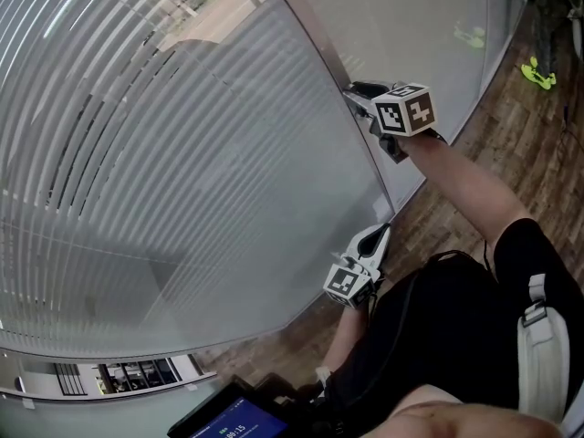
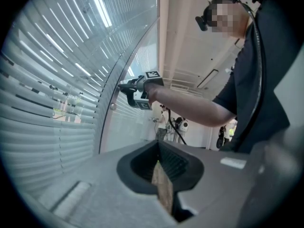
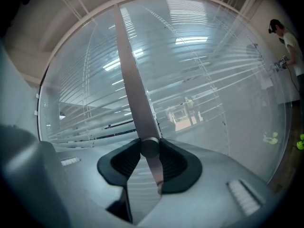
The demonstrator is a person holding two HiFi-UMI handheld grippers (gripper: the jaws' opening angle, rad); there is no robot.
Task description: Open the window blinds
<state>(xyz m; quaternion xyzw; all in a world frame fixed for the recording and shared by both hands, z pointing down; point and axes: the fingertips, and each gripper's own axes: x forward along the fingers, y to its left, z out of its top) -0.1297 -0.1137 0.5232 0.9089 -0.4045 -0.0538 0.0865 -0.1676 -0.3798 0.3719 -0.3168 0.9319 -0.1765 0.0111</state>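
Blinds [image 1: 164, 153], one set, are hanging half-tilted; right gripper [image 1: 360, 99] at one o'clock is clamping one knob [image 3: 149, 146], left gripper [image 1: 379, 237] idling closed, empty.

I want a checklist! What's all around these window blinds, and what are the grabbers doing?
Surface: wooden floor below the glass.
Job's things: blinds lowered behind glass, slats nearly shut; round knob on the metal frame strip.
Clutter: bright green thing on the floor; lit screen low down.
Grippers: right gripper shut on the knob; left gripper shut, empty.
Cables: thin dark cable down the person's chest.
Surroundings: another person far along the glass.
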